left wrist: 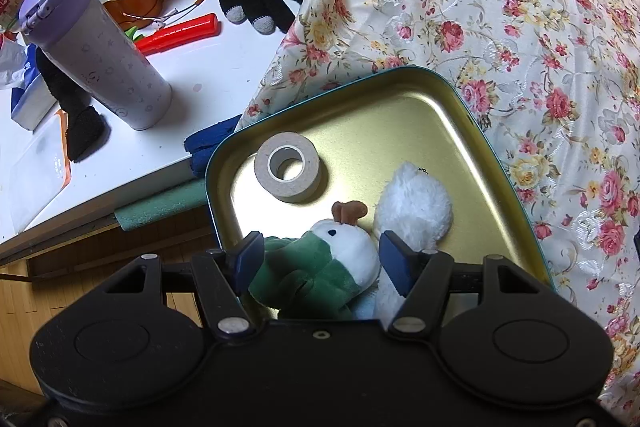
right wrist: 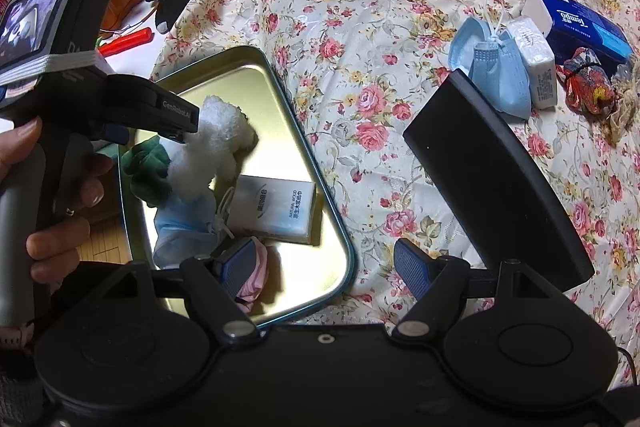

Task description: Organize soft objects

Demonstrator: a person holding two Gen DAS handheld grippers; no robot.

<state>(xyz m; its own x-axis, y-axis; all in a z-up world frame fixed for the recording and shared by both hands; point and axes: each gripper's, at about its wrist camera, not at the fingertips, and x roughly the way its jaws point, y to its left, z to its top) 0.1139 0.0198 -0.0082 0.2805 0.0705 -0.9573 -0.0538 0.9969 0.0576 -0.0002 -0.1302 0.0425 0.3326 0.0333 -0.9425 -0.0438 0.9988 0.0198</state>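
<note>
Black moulded plastic forms the left gripper, whose ribbed blue pads stand well apart on either side of a green-and-white plush toy with a brown felt tuft; whether the pads touch it cannot be told. That toy lies in a shallow rounded-corner metal tin with a brushed gold inside and teal rim, beside a fluffy white plush ball and a flat grey roll of tape. From the right wrist view, the tin also holds a crumpled blue face mask, a glossy white tissue pack and a pink fabric piece. The right gripper hangs wide open and holds nothing, above the tin's rim and the satin floral cloth. On that cloth, well apart, lie another blue mask and a blue tissue packet.
</note>
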